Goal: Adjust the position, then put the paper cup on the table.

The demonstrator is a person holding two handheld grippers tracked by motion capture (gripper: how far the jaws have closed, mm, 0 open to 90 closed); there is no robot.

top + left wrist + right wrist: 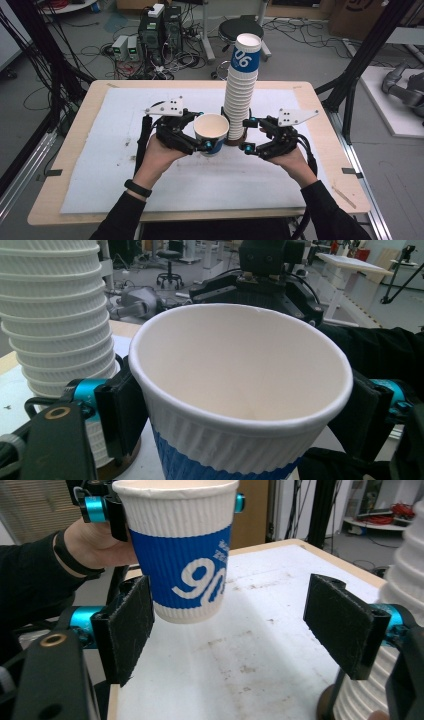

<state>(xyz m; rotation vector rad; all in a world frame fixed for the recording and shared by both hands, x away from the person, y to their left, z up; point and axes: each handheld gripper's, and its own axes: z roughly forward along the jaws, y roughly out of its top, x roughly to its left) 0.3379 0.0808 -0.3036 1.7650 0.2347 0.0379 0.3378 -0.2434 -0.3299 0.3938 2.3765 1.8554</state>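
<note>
Your left gripper [202, 131] has its jaws clenched on the paper cup [211, 133], one pad on each side just below the rim. Its base is cut off in the left gripper view. You hold the cup upright, mouth up, clear of the white tabletop [125, 165], just beside the tall cup stack [241, 95]. Your right gripper [247, 135] stands released, jaws apart, near the stack's partly hidden base.
</note>
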